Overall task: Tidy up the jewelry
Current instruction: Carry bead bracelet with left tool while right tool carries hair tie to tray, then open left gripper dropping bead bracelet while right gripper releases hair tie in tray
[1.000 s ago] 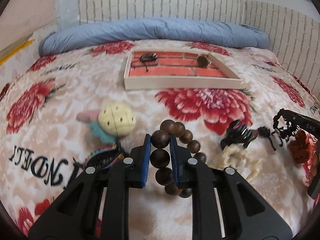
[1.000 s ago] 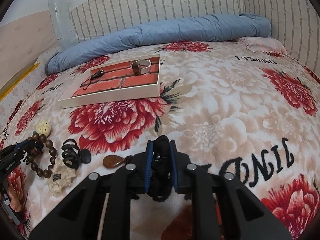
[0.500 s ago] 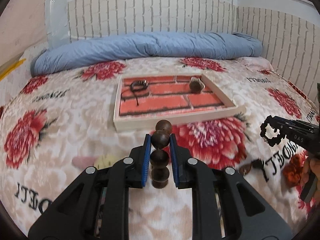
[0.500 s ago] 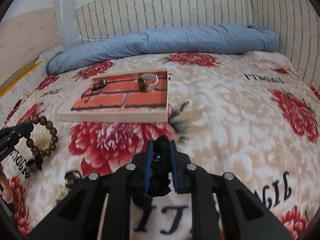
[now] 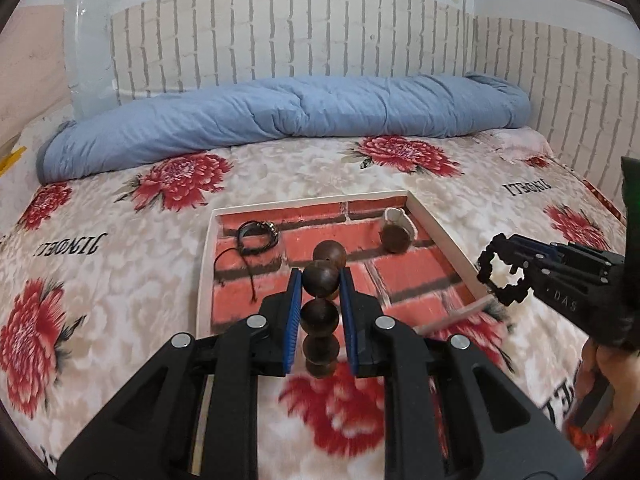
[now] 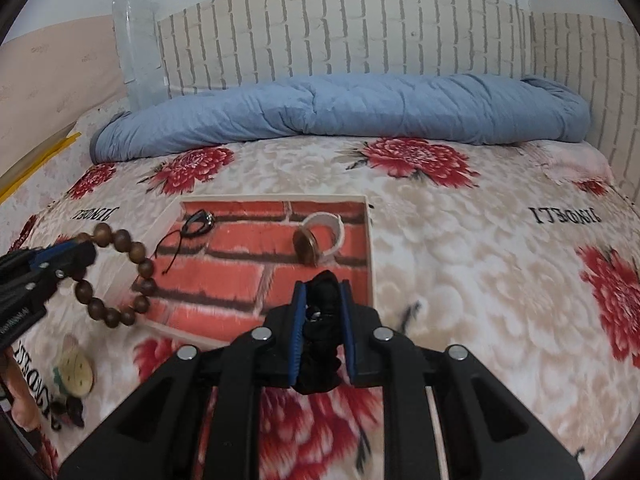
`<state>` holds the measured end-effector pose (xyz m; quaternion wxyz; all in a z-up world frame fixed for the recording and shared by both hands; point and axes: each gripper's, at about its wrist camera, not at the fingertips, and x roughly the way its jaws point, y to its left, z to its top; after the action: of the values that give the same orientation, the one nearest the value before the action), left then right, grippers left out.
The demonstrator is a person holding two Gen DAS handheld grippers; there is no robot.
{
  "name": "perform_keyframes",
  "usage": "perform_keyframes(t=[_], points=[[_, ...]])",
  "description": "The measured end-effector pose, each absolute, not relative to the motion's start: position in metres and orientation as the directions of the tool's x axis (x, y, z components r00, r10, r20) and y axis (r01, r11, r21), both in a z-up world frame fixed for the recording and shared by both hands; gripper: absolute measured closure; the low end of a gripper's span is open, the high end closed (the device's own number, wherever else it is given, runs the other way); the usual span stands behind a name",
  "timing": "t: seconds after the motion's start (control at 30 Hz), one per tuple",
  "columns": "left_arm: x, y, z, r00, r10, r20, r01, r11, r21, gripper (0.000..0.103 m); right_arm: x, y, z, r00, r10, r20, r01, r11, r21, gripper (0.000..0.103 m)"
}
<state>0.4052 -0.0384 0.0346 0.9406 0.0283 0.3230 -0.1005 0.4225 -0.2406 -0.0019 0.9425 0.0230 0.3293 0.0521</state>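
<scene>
Left wrist: left tongs clenched on wooden bead bracelet, carried above tray near edge. Judged step: transport. Next: lower, release.

Right wrist: right tongs clenched on black scrunchie, above tray corner; needs same lowering.

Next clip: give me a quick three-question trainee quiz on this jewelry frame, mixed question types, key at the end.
1. True or false: the left gripper is shut on the wooden bead bracelet.
2. What does the right gripper hold? A) a black scrunchie B) a pendant C) nothing
3. Fill in: a black cord necklace and a watch already lie in the ____.

Key: 1 true; 2 A, the black scrunchie; 3 tray.
</scene>
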Motion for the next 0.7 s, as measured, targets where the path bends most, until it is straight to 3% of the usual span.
perform_keyframes(t=[0.33,0.7], points=[[0.485,-0.036,-0.012,0.701,-0.162,-0.695,0.186,0.982,-0.041,0.085,0.490,-0.220,-0.047,0.721,0.099,-0.686,-0.079,0.995,0.061,0.086],[0.536,-0.018,-0.052,0.654,-0.014,-0.757,0.072,0.996,0.044,0.085,0.533,-0.230,-0.073,0.685,0.030,-0.728,-0.021,1.000,0.022,0.086]])
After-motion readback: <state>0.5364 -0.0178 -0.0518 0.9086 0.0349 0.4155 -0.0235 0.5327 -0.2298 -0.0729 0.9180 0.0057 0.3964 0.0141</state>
